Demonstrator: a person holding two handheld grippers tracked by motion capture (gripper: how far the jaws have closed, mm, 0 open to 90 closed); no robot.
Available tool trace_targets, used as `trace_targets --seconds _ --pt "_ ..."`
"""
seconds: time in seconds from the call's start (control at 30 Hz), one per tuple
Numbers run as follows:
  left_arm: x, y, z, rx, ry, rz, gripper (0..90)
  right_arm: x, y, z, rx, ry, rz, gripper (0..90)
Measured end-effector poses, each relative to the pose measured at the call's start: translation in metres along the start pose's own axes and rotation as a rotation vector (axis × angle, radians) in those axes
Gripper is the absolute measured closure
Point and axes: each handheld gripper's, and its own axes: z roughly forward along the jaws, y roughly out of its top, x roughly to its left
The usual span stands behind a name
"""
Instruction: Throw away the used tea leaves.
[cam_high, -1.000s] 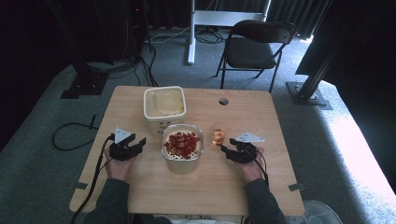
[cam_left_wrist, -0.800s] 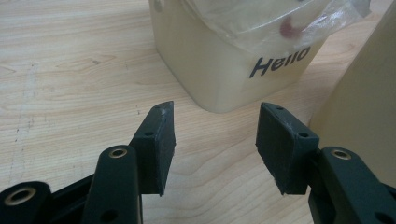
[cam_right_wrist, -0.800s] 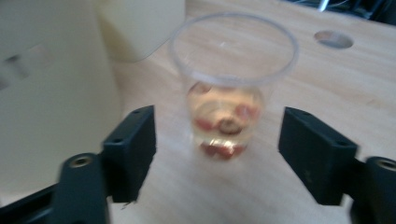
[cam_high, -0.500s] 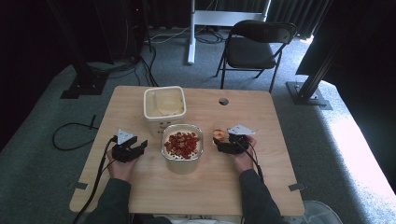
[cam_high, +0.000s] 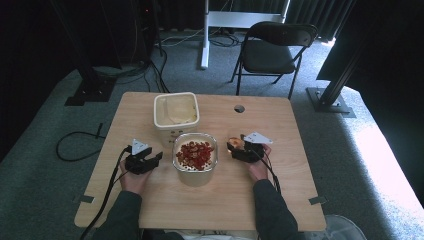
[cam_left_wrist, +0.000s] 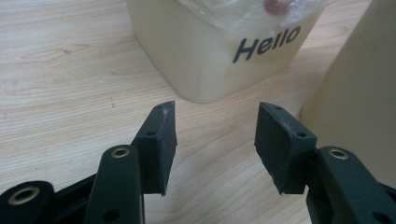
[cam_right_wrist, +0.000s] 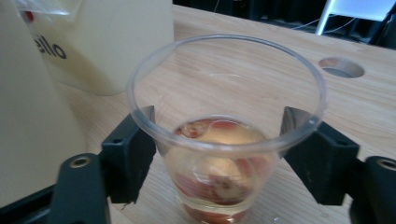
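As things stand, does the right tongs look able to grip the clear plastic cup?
Probably yes: the clear plastic cup already stands between the right tongs, whose jaws have just been opening and flank it on both sides. Nothing lies between pads and cup wall.

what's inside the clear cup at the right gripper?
The clear cup holds a few pieces at the bottom, pale with reddish parts, between the right gripper jaws. What they are is too blurred to tell, and the lowest ones are hidden under the top ones.

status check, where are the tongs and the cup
Right tongs astride clear cup, jaws just opened, grip unclear. Left tongs open, empty, facing Hello container. Container of red pieces sits between both hands.
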Motion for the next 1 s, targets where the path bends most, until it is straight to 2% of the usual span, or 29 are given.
trace_targets --seconds 0.07,0.1,0.13,0.17,0.27,0.37,0.6,0.77,0.8,0.83,0.87,0.93,1.0 --pt "-0.001 0.000 0.000 0.003 -0.002 0.004 50.1 0.001 0.005 0.001 0.002 -0.006 -0.007 20.3" --pt "-0.001 0.000 0.000 0.004 -0.003 0.005 50.2 0.001 0.008 0.002 0.002 0.009 -0.004 20.4" --pt "-0.001 0.000 0.000 0.003 -0.001 0.005 50.2 0.002 0.010 0.002 -0.009 0.000 -0.012 20.2" --pt "-0.001 0.000 0.000 0.002 -0.001 0.004 50.1 0.002 0.013 0.005 0.009 -0.005 -0.011 21.3" --pt "0.000 0.000 -0.001 -0.003 -0.002 -0.004 50.1 0.002 0.014 0.009 0.012 -0.013 -0.020 24.3" --pt "0.001 0.000 -0.001 -0.002 -0.001 -0.005 50.2 0.002 0.012 0.011 0.006 -0.012 -0.015 29.1" --pt "0.000 0.000 0.000 0.003 -0.007 -0.002 50.2 0.001 0.010 0.009 -0.007 -0.006 -0.024 33.3" --pt "0.000 0.000 0.000 0.005 -0.010 -0.002 50.1 0.005 0.011 -0.001 -0.021 0.016 -0.018 34.2" --pt "0.000 0.000 0.000 0.005 -0.010 -0.003 50.1 0.013 0.013 -0.009 -0.022 0.034 -0.037 34.2" --pt "0.000 0.000 0.001 0.006 -0.009 -0.003 50.1 0.016 0.015 -0.012 -0.017 0.020 -0.060 34.2" --pt "0.000 -0.001 0.000 0.007 -0.009 0.000 50.1 0.018 0.016 -0.016 -0.019 0.011 -0.069 34.2" --pt "-0.001 -0.001 -0.001 0.006 -0.009 0.002 50.1 0.019 0.019 -0.022 -0.017 0.023 -0.057 34.3" --pt "-0.001 -0.001 0.000 0.007 -0.011 0.002 50.1 0.023 0.023 -0.025 -0.013 0.022 -0.090 34.3"
